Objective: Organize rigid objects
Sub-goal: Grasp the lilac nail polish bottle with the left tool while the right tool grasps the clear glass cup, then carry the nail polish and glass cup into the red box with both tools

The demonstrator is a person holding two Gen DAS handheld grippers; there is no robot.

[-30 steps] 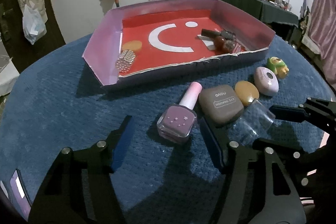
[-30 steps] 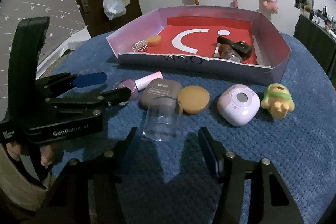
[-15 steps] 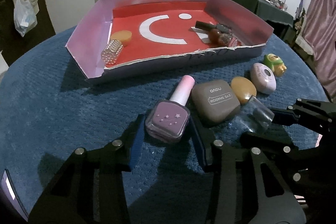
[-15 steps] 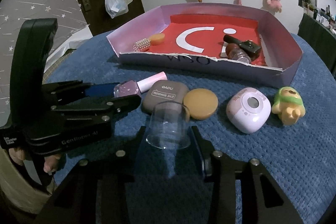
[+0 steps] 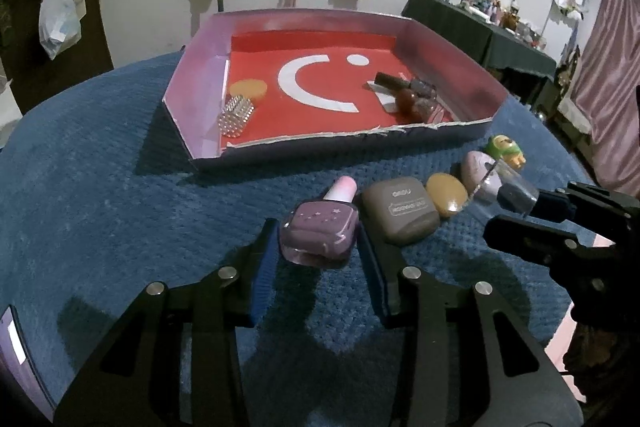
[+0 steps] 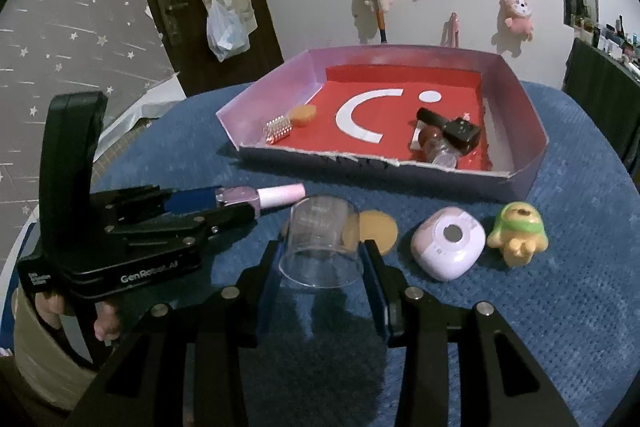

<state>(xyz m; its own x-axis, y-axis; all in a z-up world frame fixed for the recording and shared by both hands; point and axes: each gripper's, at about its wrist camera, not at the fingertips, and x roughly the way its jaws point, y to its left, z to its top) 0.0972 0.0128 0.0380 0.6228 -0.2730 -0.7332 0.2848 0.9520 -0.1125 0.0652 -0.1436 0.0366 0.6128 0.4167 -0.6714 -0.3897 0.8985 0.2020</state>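
Observation:
My left gripper is shut on a purple nail polish bottle with a pink cap and holds it just above the blue cloth; it also shows in the right wrist view. My right gripper is shut on a clear plastic cup, lifted off the cloth; the cup also shows in the left wrist view. A pink-walled tray with a red floor lies behind, holding a beaded roller, an orange disc and dark bottles.
On the cloth in front of the tray lie a brown eyeshadow case, an orange disc, a pale pink round device and a green-and-yellow toy. The round table's edge curves close on the right.
Both grippers closed further on their objects and lifted them: the nail polish and the cup now sit higher above the cloth. Both cameras rose and drew back slightly.

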